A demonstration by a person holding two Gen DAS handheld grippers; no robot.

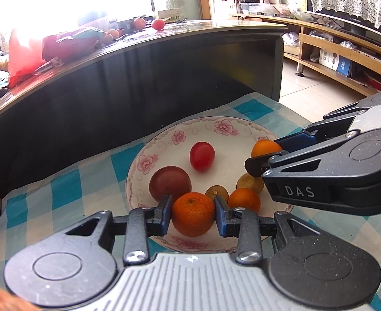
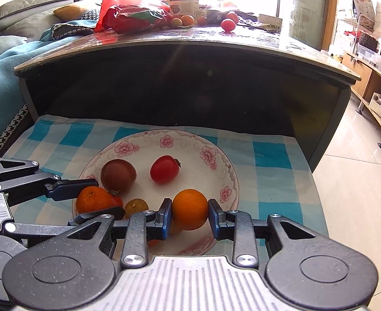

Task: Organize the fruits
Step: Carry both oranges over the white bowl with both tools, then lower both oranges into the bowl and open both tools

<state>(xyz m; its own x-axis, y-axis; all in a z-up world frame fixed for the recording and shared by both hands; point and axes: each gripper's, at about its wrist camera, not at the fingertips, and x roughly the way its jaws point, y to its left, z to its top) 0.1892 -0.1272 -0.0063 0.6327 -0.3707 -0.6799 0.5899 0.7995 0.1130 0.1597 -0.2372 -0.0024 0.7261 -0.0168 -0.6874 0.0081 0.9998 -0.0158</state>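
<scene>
A white floral plate (image 1: pixel 149 160) (image 2: pixel 226 165) sits on a blue checked cloth. My left gripper (image 1: pixel 192 213) (image 2: pixel 92 194) is shut on a rough-skinned orange (image 1: pixel 193 213) (image 2: pixel 94 199) at the plate's near edge. My right gripper (image 2: pixel 189 216) (image 1: pixel 264 155) is shut on a smooth orange (image 2: pixel 190 208) (image 1: pixel 264 148) over the plate's right side. On the plate lie a dark red-brown fruit (image 1: pixel 169 182) (image 2: pixel 118 175), a red tomato (image 1: pixel 202 156) (image 2: pixel 163 169), two small yellow-brown fruits (image 1: pixel 250 182) (image 1: pixel 216 192) and another orange (image 1: pixel 244 199).
A dark curved table (image 1: pixel 138 51) (image 2: pixel 190 51) rises right behind the plate, carrying red bags (image 2: pixel 128 13), a box and several loose fruits (image 2: pixel 228 24). A sofa (image 2: pixel 9 51) is on the left. A TV stand (image 1: pixel 340 51) and tiled floor are on the right.
</scene>
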